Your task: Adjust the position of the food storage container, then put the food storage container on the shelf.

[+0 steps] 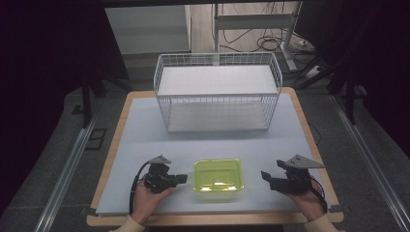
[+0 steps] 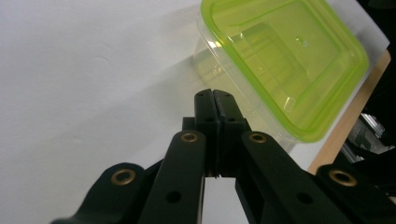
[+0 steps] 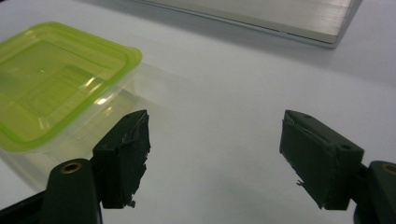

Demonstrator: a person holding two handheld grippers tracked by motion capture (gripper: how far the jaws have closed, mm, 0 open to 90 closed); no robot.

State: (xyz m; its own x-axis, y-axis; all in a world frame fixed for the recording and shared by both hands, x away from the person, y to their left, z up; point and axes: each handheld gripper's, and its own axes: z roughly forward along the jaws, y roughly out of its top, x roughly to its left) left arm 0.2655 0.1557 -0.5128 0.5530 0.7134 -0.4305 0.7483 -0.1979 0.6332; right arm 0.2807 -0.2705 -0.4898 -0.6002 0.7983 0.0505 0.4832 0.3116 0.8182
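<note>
One square clear-plastic container with a glossy lime-green lid sits between your grippers. Your left gripper is pressed together on nothing; your right gripper stands apart.

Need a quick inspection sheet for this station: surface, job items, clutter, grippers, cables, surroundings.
Surface: white mat on a wood-edged table, flat.
Job's things: clear container with green lid, lid on, near the front edge between the grippers; white wire basket at the back, nothing seen inside.
Clutter: nothing seen.
Grippers: left gripper shut on nothing, tips beside the container; right gripper open, clear of the container.
Cables: one trails from the left gripper; loose cables on the floor behind the table.
Surroundings: metal frame legs behind, floor rails at both sides, dark edges.
</note>
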